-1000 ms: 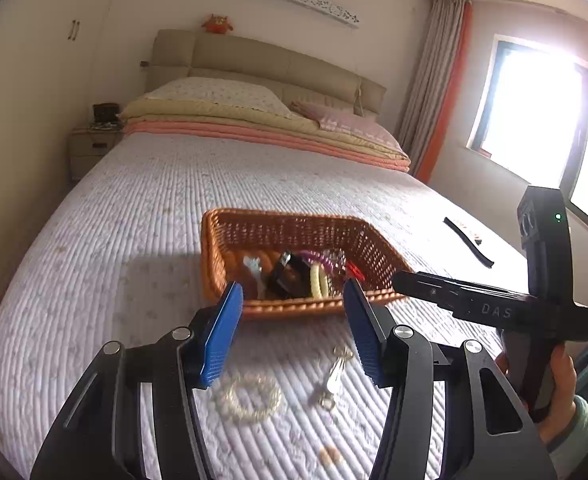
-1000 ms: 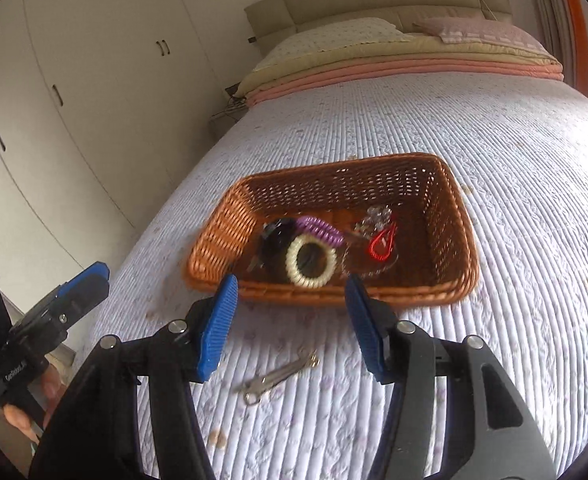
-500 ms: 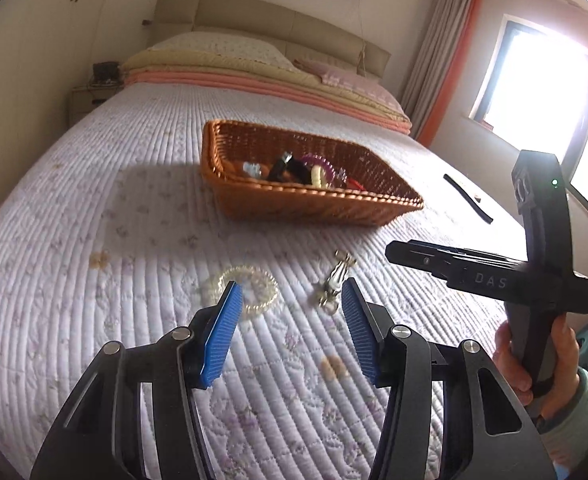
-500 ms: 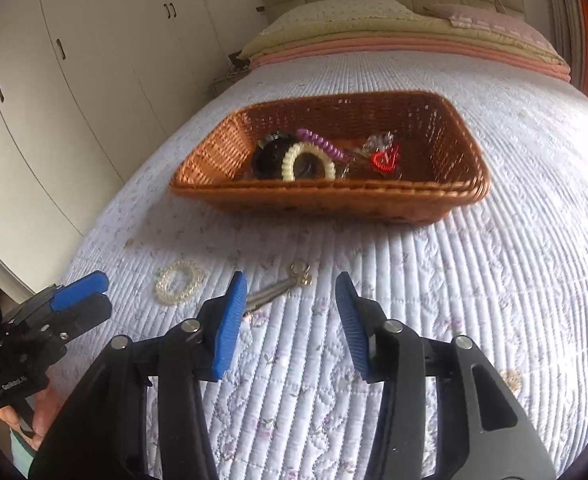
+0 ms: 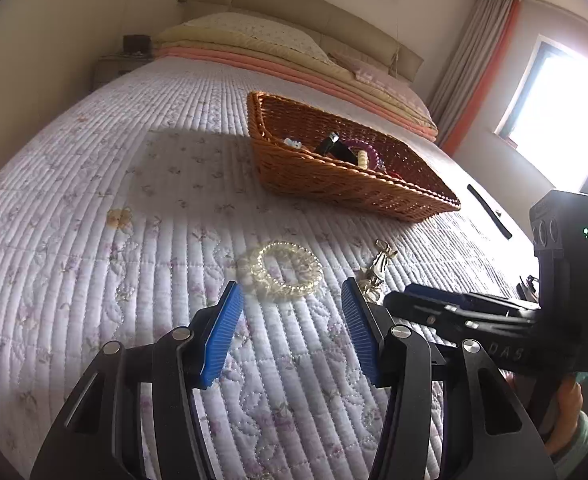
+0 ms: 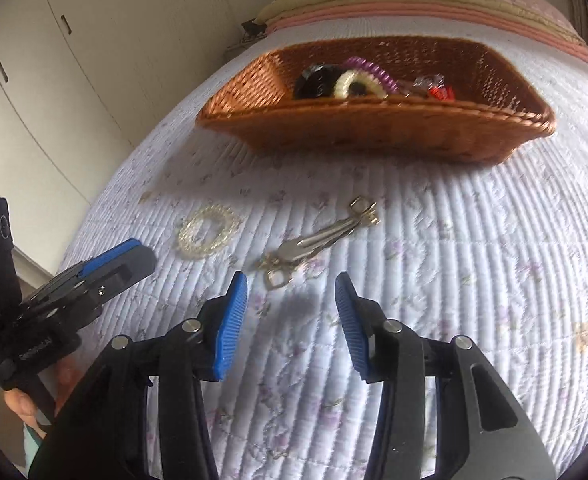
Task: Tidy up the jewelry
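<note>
Open quilt (image 6: 434, 280) before basket (image 6: 374, 132) — bracelet (image 6: 207, 232), clip (image 6: 318, 240) lying there

Occluded and indistinct regions, both wrist views.
The basket (image 5: 334, 184) contents are being largely screened by its near wall; the hair clip (image 5: 378, 268) is being partly masked by a blue pad; the basket (image 6: 374, 132) is being blurred.

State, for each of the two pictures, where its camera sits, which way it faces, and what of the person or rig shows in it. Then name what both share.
Left wrist: on the left gripper, facing the clear bead bracelet; right gripper and hand alongside.
Right wrist: on the right gripper, facing the metal hair clip; left gripper at left.
Shared: bracelet, clip, wicker basket, quilt.
</note>
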A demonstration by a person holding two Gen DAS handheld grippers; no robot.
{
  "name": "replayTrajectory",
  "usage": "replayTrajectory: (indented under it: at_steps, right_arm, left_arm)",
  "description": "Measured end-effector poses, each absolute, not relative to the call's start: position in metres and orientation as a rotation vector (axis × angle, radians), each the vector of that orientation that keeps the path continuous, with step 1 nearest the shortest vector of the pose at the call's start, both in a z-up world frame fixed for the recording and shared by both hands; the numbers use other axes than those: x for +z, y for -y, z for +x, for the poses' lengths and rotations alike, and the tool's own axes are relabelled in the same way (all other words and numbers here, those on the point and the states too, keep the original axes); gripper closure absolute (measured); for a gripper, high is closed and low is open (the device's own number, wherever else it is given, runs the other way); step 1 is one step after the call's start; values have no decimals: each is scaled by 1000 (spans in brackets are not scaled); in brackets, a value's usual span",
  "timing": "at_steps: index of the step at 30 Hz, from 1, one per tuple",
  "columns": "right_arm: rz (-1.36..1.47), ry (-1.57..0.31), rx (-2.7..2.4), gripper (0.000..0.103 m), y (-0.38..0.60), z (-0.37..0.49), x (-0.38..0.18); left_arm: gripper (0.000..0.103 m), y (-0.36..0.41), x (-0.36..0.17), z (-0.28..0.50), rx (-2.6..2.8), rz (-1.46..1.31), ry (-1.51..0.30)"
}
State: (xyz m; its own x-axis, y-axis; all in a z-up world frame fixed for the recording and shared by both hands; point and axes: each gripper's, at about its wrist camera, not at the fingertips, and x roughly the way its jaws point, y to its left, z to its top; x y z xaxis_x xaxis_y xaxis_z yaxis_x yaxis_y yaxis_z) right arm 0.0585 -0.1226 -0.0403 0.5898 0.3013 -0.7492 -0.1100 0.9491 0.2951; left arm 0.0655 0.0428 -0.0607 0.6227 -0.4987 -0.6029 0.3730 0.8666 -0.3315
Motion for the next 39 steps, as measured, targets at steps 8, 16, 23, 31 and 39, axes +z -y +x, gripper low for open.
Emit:
replayTrajectory:
  at_steps: [8,16,23,31,39]
  right_arm:
    - [139,-926,239,70,100,69,-47]
    - [120,-877,317,71,91,61,-41]
    - [126,-822,183,71,135,56,-29]
    - [59,-875,133,79,153,85,-41]
    - [37,-895,123,90,144,106,-47]
  left_arm:
    - [57,-45,-55,90,-447,-109,-796]
    - [58,-43,-71,113,-483,-102,-880]
    - [58,-43,-71,110,-513,-102,-872]
    - [58,-38,-75,111,-488,-83,-879]
    - [58,-34,-77,110,-472,-45,-870]
